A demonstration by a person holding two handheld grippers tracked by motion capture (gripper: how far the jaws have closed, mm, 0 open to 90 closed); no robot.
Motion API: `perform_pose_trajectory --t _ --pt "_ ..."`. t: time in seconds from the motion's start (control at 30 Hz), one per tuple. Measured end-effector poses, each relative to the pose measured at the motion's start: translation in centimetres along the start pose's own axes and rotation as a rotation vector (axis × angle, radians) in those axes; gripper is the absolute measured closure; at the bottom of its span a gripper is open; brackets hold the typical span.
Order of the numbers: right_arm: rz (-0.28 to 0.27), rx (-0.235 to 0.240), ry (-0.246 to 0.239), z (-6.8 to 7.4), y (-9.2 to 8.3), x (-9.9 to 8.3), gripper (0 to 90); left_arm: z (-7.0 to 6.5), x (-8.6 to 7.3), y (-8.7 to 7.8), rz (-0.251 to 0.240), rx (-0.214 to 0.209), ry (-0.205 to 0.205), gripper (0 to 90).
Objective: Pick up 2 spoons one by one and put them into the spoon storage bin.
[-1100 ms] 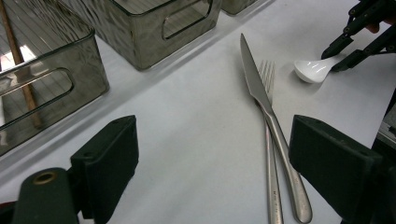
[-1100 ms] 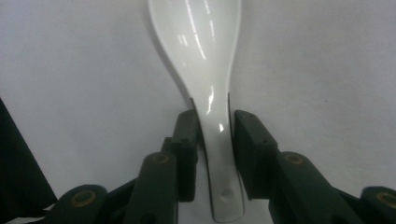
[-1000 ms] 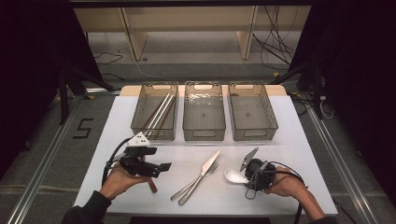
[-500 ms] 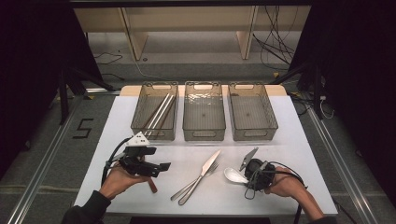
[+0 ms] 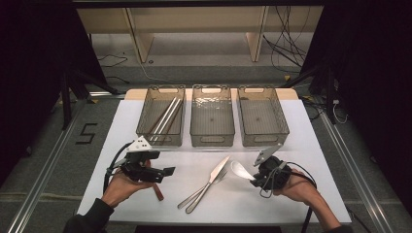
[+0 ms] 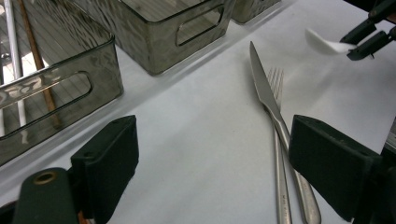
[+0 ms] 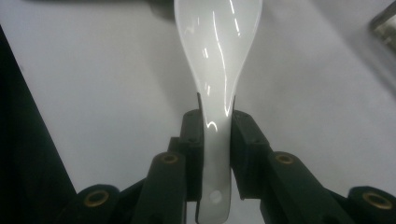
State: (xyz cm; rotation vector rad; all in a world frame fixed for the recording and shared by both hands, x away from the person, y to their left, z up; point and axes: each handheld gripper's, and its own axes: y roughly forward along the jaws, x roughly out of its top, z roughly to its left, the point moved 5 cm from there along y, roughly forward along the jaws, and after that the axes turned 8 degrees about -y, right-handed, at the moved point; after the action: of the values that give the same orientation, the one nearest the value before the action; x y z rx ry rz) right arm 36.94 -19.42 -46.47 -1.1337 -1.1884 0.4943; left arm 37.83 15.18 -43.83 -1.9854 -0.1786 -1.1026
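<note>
Right gripper view – jaws clamp white spoon point(image 7: 217, 60).

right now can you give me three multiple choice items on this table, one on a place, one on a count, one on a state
1. Where do the chopsticks lie?
A. left bin
B. middle bin
C. right bin

2. How many bins stand on the table?
A. two
B. three
C. four

3. What is the right gripper doing?
A. standing open over the fork
B. shut on nothing
C. shut on the white spoon

Answers:
1 A: the high view shows them in the left bin.
2 B: three bins stand in a row along the far side.
3 C: in the right gripper view the jaws press on the spoon's handle from both sides.
</note>
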Motion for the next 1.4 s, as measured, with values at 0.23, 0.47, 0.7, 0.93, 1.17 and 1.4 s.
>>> perform_pose_trajectory --t 0.23,0.47,0.7,0.93,1.17,1.4 --pt "-0.097 -0.074 0.024 -1.5 -1.3 2.8 76.7 0.3 0.0 -0.3 -0.016 0.006 0.003 15.5" --pt "-0.123 -0.117 0.037 -3.1 -1.2 5.8 76.7 0.6 0.0 -0.5 -0.021 0.019 0.003 15.5" --pt "-0.155 -0.150 0.087 -5.4 -1.4 9.2 76.7 0.6 -0.2 -0.4 -0.006 0.027 0.006 15.5" --pt "-0.157 -0.171 0.146 -7.6 -1.0 11.5 76.7 0.8 -0.3 -0.4 -0.003 0.040 -0.005 15.6" --pt "-0.162 -0.160 0.195 -9.1 -0.3 12.8 76.7 0.6 -0.4 -0.4 -0.012 0.048 -0.012 15.5" --pt "-0.154 -0.175 0.225 -10.5 0.5 14.0 76.6 0.5 -0.4 -0.6 -0.026 0.062 -0.022 15.6"
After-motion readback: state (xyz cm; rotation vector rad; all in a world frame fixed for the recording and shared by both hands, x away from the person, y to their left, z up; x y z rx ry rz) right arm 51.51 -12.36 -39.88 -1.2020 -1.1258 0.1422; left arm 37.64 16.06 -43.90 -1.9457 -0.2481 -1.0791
